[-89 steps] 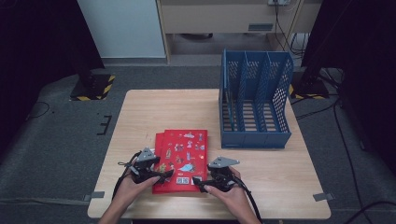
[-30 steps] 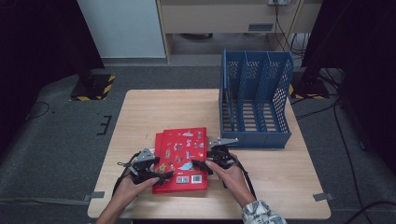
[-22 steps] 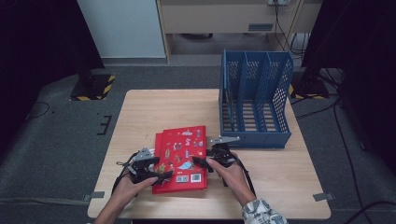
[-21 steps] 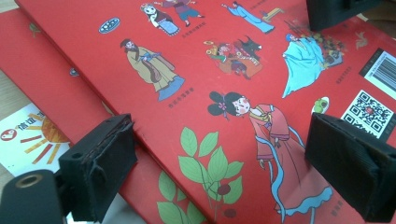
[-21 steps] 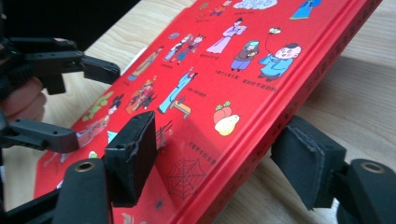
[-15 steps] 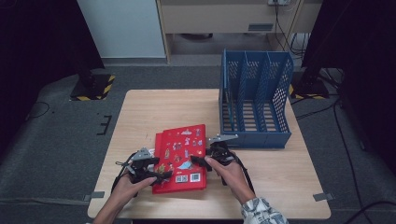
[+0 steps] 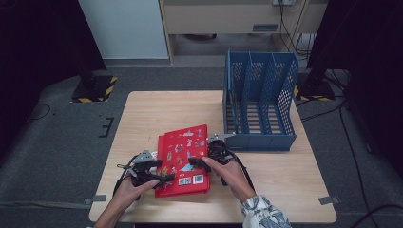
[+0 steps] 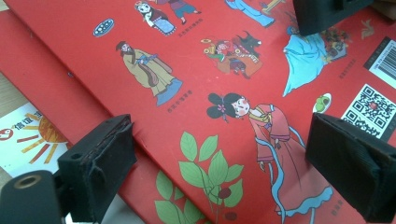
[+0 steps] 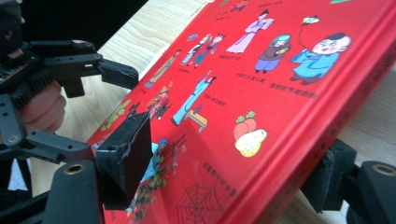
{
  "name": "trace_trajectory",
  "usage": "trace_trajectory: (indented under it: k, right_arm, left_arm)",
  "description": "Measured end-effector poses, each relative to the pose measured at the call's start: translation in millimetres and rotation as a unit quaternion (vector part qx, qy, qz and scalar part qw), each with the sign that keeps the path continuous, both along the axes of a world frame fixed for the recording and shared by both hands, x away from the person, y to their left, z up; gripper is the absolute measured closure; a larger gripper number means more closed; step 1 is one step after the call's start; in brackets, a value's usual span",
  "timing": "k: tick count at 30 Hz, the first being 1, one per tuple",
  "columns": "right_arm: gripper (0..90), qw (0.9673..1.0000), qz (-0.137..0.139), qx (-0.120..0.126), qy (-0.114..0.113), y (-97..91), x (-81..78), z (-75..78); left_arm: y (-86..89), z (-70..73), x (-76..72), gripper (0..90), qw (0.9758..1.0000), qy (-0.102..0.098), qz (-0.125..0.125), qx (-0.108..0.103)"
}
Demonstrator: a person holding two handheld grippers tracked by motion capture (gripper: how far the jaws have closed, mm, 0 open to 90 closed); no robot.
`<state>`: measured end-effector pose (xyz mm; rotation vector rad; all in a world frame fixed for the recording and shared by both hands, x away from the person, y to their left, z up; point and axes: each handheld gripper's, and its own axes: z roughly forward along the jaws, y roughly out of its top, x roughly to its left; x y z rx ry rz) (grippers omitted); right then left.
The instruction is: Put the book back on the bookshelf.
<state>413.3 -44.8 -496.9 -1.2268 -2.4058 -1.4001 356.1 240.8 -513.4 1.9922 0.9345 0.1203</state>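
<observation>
gripping the top red book by its right edge, the right claw had one jaw over the cover and one under, tilting it off the second red book on the table. its jaws had just been opening a bit. the left claw sat open over the cover, probably steadying things before the blue file rack.

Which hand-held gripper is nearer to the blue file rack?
Right. The right hand-held gripper sits at the red book's right edge, just in front of the blue file rack; the left hand-held gripper is across the book, farther away.
</observation>
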Motion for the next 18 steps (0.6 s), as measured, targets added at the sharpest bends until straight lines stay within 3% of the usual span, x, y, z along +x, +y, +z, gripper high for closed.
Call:
trace_trajectory:
  k: [1,3,7,18]
  right_arm:
    - [29.8,1.0000,0.004,0.002,0.002,1.6,0.0,0.2]
    - [25.5,0.9998,0.019,0.001,0.003,6.9,-1.0,0.8]
    - [27.6,1.0000,0.004,0.007,-0.002,9.1,0.3,2.2]
    - [28.3,0.9999,0.009,0.007,0.000,11.0,2.5,7.1]
  left_arm:
    - [-0.4,-0.2,-0.2,7.3,1.0000,0.002,-0.002,-0.004]
    - [-1.2,0.2,-0.6,7.2,1.0000,0.001,-0.004,-0.004]
    - [-2.2,1.1,-1.0,7.1,1.0000,-0.003,-0.002,-0.002]
    - [-1.2,1.3,-1.2,7.0,1.0000,0.002,0.001,-0.009]
